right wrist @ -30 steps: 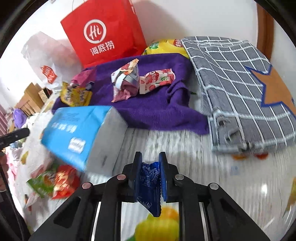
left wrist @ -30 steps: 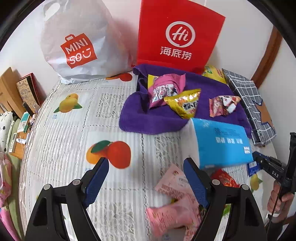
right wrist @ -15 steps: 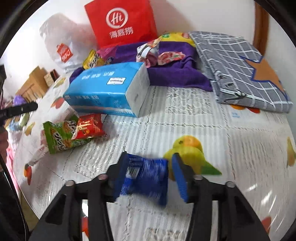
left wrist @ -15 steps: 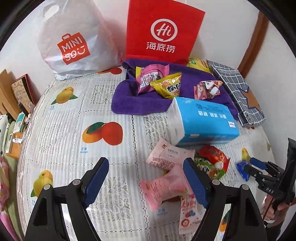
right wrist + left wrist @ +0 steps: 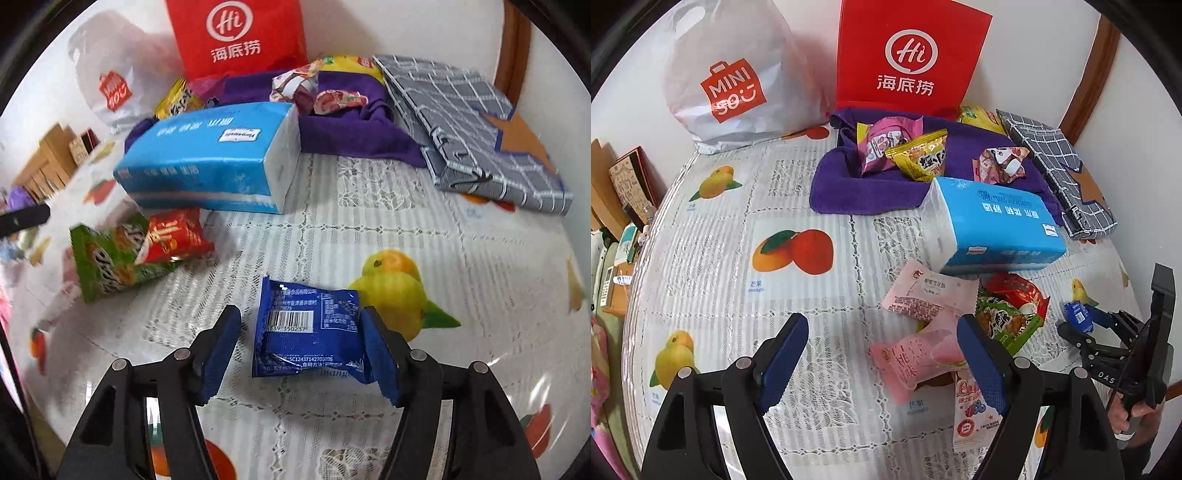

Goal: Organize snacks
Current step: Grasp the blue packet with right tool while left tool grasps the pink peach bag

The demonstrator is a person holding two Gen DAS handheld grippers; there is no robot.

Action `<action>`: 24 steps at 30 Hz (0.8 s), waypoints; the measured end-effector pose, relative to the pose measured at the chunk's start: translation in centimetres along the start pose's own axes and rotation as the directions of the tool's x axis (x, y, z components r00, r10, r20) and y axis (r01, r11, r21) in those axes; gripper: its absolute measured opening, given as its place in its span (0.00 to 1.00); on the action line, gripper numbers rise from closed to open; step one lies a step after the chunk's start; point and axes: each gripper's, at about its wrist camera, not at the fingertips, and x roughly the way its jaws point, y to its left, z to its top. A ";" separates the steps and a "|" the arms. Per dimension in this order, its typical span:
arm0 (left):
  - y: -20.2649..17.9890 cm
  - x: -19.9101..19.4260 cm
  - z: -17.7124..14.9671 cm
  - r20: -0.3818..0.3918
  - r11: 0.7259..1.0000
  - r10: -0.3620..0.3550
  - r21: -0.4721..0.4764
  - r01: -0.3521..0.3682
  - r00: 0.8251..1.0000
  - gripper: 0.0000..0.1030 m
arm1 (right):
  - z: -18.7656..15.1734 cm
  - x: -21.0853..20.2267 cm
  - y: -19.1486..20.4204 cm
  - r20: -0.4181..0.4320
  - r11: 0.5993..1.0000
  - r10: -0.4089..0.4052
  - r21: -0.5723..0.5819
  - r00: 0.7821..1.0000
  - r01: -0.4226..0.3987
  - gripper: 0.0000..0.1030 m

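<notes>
Right wrist view: right gripper has just been opening around the blue packet.
Packet lies flat on the desk, let go; tissue pack at 11 o'clock. Left gripper spread wide, empty.

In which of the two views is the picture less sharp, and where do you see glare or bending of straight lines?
Right wrist view: left edge smeared, green snack packet blurred, blue packet sharp, glare on tablecloth. Left wrist view: crisp throughout; table edge bows from fisheye.
</notes>
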 end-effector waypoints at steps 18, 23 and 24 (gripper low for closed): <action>-2.2 5.7 -1.3 -0.136 0.997 -0.050 -0.057 0.043 0.989 0.80 | -0.6 -1.8 -2.0 0.051 0.998 0.019 0.059 0.999 -0.022 0.50; -2.0 5.3 -2.2 -0.121 0.996 -0.073 -0.059 0.066 0.990 0.75 | -0.8 -1.8 -1.7 0.048 0.998 0.027 0.054 0.999 -0.029 0.50; -2.0 5.1 -2.4 -0.117 0.995 -0.086 -0.058 0.080 0.989 0.67 | -0.8 -1.8 -1.6 0.049 0.998 0.029 0.052 0.998 -0.032 0.50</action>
